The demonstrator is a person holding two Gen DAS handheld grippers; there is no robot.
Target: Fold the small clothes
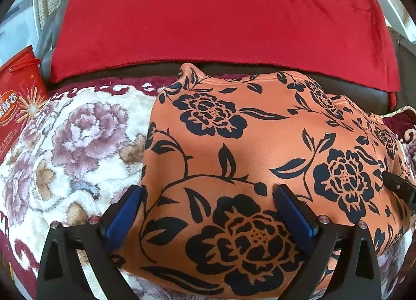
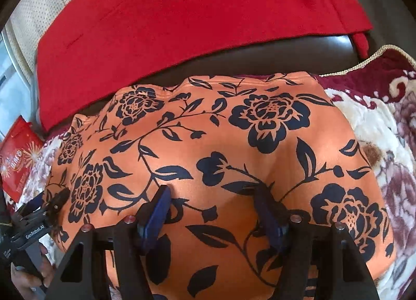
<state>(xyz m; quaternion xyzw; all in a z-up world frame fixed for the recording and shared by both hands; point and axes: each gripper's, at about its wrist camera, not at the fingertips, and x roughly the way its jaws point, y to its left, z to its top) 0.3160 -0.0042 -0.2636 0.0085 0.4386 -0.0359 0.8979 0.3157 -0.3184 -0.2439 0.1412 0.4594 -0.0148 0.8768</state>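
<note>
The left gripper [image 1: 208, 196] stands wide apart over the garment [image 1: 254, 149], clamping nothing. The right gripper [image 2: 213, 196] is part-open, tips apparently pressing the cloth. The garment lies on the blanket [image 1: 78, 138], its top edge at 12 o'clock. A shallow pinch could drag only one layer, skewing the fold.

Smooth matt orange garment [image 1: 234, 144] on a fluffy plush blanket [image 1: 78, 144], beside glossy leather [image 2: 260, 58].
</note>
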